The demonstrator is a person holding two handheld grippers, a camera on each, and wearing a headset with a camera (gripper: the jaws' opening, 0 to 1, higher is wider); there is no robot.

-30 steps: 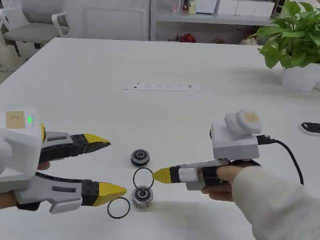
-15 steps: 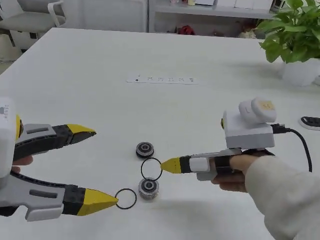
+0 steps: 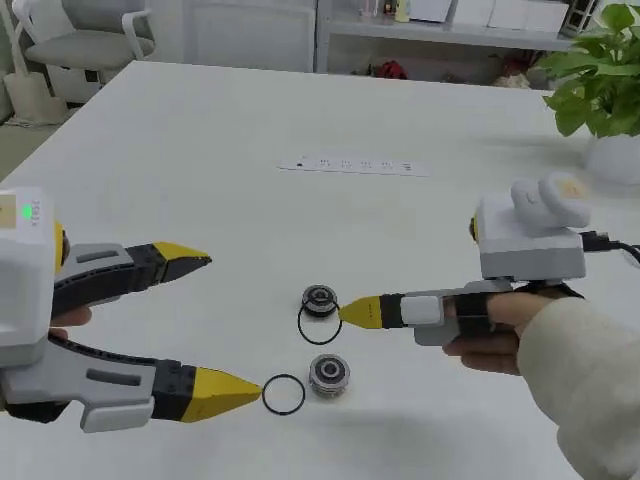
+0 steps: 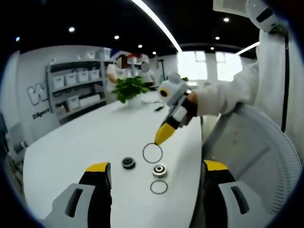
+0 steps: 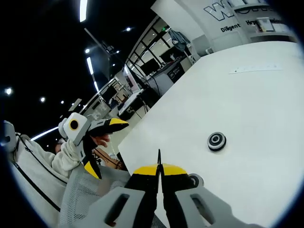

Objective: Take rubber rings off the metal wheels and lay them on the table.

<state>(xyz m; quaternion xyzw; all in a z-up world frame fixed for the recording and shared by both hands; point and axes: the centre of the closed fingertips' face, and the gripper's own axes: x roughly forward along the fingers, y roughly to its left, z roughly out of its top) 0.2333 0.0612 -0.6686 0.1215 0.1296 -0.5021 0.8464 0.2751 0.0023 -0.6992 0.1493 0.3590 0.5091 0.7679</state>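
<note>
The right tool [image 3: 344, 312] is pinched fully closed on a thin rubber ring [image 3: 320, 327], which hangs from its tips and appears clear of the desk [image 3: 420, 240]. The left tool [image 3: 233, 325] gapes wide and holds nothing. If the right tool lets go from here, the ring could bounce, roll off, or settle over the darker wheel [image 3: 319, 299] right by it. The bare wheel [image 3: 329, 372] and the loose ring [image 3: 283, 394] lie just beside the lower left jaw, so a careless nudge could scatter them.

The table [image 3: 180, 140] is open either side of the power strip [image 3: 352, 166]; nearer than it, two metal wheels [image 3: 329, 372] (and a loose ring [image 3: 283, 393]) obstruct.
</note>
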